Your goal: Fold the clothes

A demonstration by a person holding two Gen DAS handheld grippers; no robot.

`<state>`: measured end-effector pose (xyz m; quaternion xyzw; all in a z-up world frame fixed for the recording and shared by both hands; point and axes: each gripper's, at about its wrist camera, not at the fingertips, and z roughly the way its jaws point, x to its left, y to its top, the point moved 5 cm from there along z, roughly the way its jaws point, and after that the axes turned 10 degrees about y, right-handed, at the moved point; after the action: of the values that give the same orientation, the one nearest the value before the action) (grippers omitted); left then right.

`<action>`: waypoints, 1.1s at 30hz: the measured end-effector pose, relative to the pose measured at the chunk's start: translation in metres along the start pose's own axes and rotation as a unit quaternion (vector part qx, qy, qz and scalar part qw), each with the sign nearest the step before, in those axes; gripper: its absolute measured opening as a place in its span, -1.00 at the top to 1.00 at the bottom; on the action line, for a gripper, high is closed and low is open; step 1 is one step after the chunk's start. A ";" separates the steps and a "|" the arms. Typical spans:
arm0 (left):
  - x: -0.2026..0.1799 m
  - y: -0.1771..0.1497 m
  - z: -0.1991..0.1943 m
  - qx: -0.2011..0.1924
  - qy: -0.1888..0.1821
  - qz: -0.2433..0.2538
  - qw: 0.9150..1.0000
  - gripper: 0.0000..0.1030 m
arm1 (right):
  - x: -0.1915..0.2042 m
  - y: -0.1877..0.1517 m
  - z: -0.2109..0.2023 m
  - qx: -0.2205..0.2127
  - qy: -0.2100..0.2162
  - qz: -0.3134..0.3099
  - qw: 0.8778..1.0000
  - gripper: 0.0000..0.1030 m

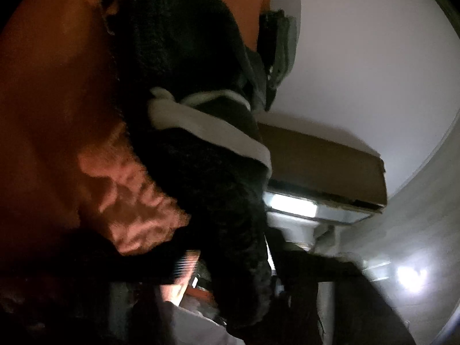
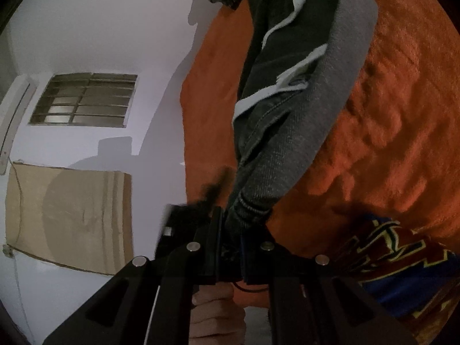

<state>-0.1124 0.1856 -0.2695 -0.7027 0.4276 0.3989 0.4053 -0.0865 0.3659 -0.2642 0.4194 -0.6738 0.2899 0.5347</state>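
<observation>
Dark garment [image 2: 290, 66] with a grey sleeve [image 2: 330, 109] and white trim, hanging upright in mid-air against an orange fleece blanket [image 2: 396, 132], its ribbed cuff end pinched low between the closed jaws of the right gripper [image 2: 230, 247]. Same garment [image 1: 187, 92] filling the centre of the left wrist view as a dark fuzzy mass with a pale band across it, orange blanket [image 1: 57, 86] to its left. Left gripper lost in shadow and behind the fabric; cannot tell how its jaws stand. Below the right gripper, a hand [image 2: 215, 313] near the bottom edge. Lower right of the right view, a patterned cloth [image 2: 402, 270] in blue, red and yellow, lying against the blanket. To the left, a white wall [image 2: 100, 28] with a barred window [image 2: 83, 99] and a sheet of cardboard [image 2: 69, 218] below it.
</observation>
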 end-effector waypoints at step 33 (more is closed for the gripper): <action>0.001 0.009 -0.009 -0.081 0.160 0.101 0.979 0.64 | 0.011 0.223 0.267 0.154 -0.379 -0.073 0.910 -0.27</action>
<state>-0.1185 0.1739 -0.2691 -0.7410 0.5221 0.3534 0.2314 -0.4102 0.2461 -0.3102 0.6227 -0.7405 0.1697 0.1874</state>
